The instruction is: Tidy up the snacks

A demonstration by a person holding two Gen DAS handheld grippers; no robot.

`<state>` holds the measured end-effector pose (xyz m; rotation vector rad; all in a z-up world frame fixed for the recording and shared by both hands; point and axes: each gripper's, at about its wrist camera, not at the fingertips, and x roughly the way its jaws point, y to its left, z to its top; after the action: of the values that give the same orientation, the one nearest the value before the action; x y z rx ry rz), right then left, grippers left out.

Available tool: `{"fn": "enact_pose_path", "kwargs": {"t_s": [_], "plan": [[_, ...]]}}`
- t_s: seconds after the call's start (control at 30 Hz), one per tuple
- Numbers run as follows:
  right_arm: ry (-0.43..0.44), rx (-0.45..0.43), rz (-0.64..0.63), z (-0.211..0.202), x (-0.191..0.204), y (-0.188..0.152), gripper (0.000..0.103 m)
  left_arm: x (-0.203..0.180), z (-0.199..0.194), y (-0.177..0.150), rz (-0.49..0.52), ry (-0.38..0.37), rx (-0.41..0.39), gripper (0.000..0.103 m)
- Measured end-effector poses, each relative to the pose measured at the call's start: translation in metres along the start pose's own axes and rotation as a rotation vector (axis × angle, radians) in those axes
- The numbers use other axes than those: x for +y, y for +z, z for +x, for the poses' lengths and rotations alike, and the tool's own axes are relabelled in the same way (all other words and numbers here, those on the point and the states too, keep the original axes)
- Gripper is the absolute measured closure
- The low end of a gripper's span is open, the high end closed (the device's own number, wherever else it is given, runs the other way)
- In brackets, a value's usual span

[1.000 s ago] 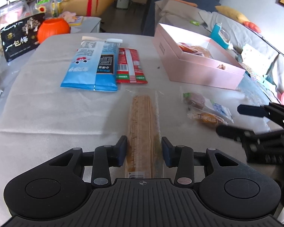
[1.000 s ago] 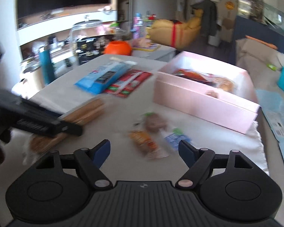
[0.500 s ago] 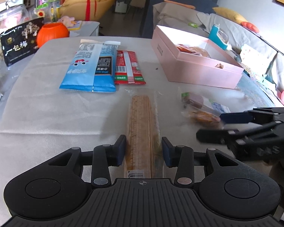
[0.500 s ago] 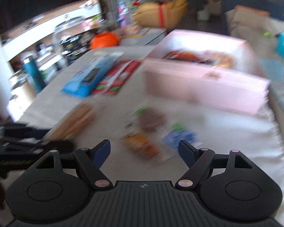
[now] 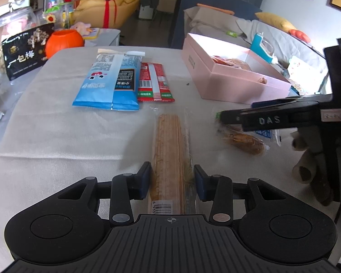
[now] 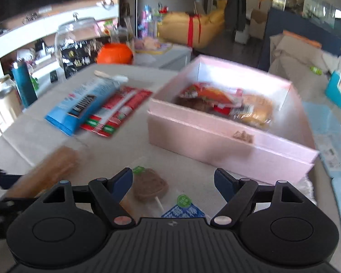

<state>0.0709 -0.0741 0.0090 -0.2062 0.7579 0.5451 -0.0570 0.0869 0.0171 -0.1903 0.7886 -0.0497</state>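
- We see one table (image 5: 45,136) under a pale cloth, its left half bare and open for moving.
- One pink box (image 6: 216,141) stands open toward the table's far right corner; inside we count at least three wrapped snacks, though the blur stops us being sure.
- One blue packet (image 5: 106,82) lies flat near the far edge, and one red packet (image 5: 154,82) lies just beside it on the right, their long sides touching.
- One long biscuit pack (image 5: 170,150) lies along the middle of the table, pointing from near edge to far edge.
- Near the right edge, in front of the box, we count three small snacks: a brown lollipop (image 6: 149,186), a small blue-labelled pack (image 6: 184,211) and an orange-brown snack (image 5: 245,142).
- Our left gripper (image 5: 172,180) is clenched on the near end of the biscuit pack, one pad at each long side.
- Our right gripper (image 6: 173,183) is released, its jaws wide apart over the small snacks, pressing on none of them.
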Motion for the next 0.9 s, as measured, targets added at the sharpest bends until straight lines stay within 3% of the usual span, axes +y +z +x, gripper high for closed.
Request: {"fn": "enact_pose_path", "kwargs": {"t_s": [0.03, 0.07, 0.1, 0.2, 0.43, 0.57, 0.73, 0.9], "plan": [[0.018, 0.004, 0.020, 0.002, -0.001, 0.001, 0.025, 0.000, 0.000, 0.000, 0.000, -0.001, 0.000, 0.059], [0.041, 0.010, 0.031, 0.002, -0.001, 0.001, 0.035, 0.001, 0.000, -0.001, 0.000, -0.002, -0.001, 0.059], [0.065, 0.019, 0.030, 0.001, 0.000, 0.001, 0.051, 0.001, 0.000, -0.001, 0.001, -0.003, -0.003, 0.059], [0.050, 0.020, 0.011, -0.007, 0.003, -0.004, 0.064, 0.002, 0.000, -0.002, 0.003, -0.003, -0.006, 0.059], [-0.005, 0.025, 0.078, -0.030, -0.026, -0.030, 0.064, 0.000, -0.001, -0.003, 0.009, 0.004, -0.016, 0.059], [-0.028, 0.001, 0.053, -0.049, -0.027, -0.043, 0.064, -0.001, -0.001, -0.003, 0.011, 0.010, -0.017, 0.059], [0.067, -0.053, -0.015, -0.063, -0.007, -0.040, 0.064, -0.001, -0.001, -0.004, 0.009, 0.013, -0.017, 0.059], [0.134, -0.018, -0.054, -0.043, 0.018, -0.030, 0.064, -0.001, -0.001, -0.004, 0.009, 0.012, -0.017, 0.059]]}}
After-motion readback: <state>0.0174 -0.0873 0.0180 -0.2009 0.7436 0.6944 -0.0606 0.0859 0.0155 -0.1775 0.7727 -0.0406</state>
